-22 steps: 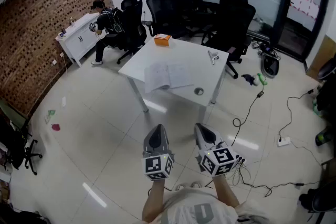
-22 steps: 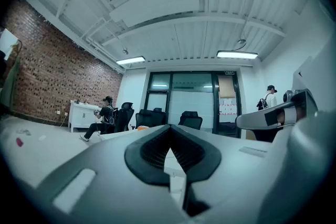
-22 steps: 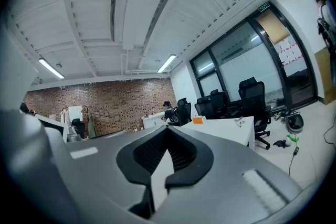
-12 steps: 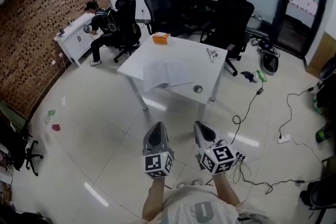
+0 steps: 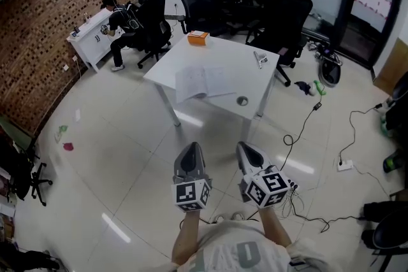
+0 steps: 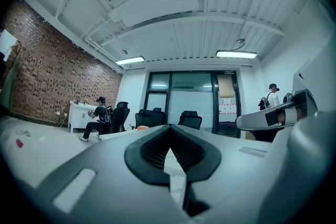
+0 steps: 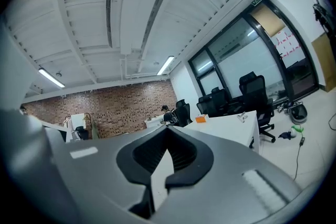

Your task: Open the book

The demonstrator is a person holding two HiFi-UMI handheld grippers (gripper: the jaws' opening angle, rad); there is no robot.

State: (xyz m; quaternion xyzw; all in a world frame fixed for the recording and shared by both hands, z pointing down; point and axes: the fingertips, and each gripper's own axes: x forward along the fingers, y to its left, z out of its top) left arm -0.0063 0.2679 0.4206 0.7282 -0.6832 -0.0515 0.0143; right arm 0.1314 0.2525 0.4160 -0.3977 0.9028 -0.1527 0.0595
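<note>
Nearest the body, low in the head view, the left gripper (image 5: 190, 153) and right gripper (image 5: 249, 153) are held side by side over the pale tiled floor (image 5: 115, 156). They point level toward the table, with the marker cubes (image 5: 192, 194) facing up. Each gripper's own view shows its ribbed pads pressed together at the tips with nothing between them, so both are empty. Change over the last second is very little: both grippers keep the same place in front of the person, and the view has only drifted slightly. The white table (image 5: 223, 54) sits about as far off as before. Reading: either no approach has begun or the person is standing back; cannot tell which. The table is well apart from the grippers, beyond a stretch of bare floor, and stands on thin legs. The book (image 5: 204, 83) lies flat toward the table's near-left side. It is pale and looks already spread to two pages, though it is too small to be sure. If so, the task may be finished; if not, the whole walk and reach remain. Also on the table are a small dark round thing (image 5: 242, 100) by the near edge, a small grey object (image 5: 259, 60) toward the right, and an orange box (image 5: 198, 37) at the far corner. Cables (image 5: 306, 130) trail across the floor to the right. Farther off, black office chairs (image 5: 280, 9) crowd the far side. A seated person (image 5: 121, 25) is at a white cabinet (image 5: 92, 41) by the brick wall (image 5: 51, 41), far left.
</note>
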